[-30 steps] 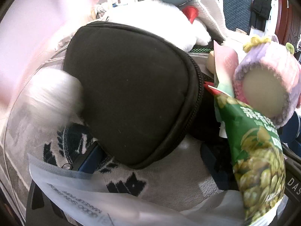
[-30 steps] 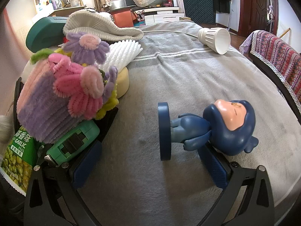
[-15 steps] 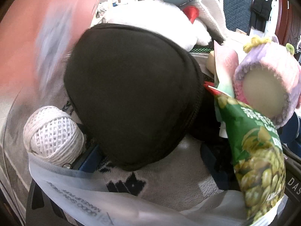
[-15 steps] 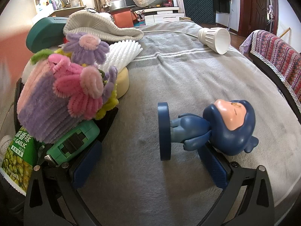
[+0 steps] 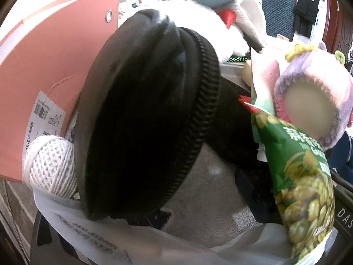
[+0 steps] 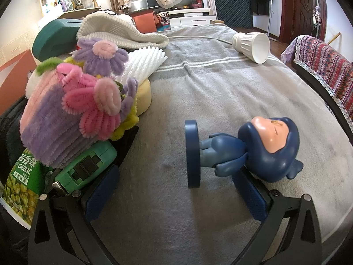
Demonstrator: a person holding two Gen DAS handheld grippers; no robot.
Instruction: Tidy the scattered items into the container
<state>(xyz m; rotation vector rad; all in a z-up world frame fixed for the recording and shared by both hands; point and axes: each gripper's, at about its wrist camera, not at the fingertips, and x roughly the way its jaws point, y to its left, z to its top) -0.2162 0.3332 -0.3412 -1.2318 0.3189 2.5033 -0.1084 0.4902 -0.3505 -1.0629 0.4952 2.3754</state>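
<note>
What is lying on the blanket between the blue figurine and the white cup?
Nothing: in the right wrist view, only bare grey blanket with white stripes lies between the blue figurine and the white cup.

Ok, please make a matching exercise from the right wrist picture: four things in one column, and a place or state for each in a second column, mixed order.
Things:
1. cup
2. figurine
3. tape measure
4. peas bag

Places or states:
A. lying on its back near the right tongs
B. on its side, far on the blanket
C. at the left edge, green with "GARLIC"
D. under the fuzzy flower pot

Pairs: 1-B, 2-A, 3-D, 4-C
</note>
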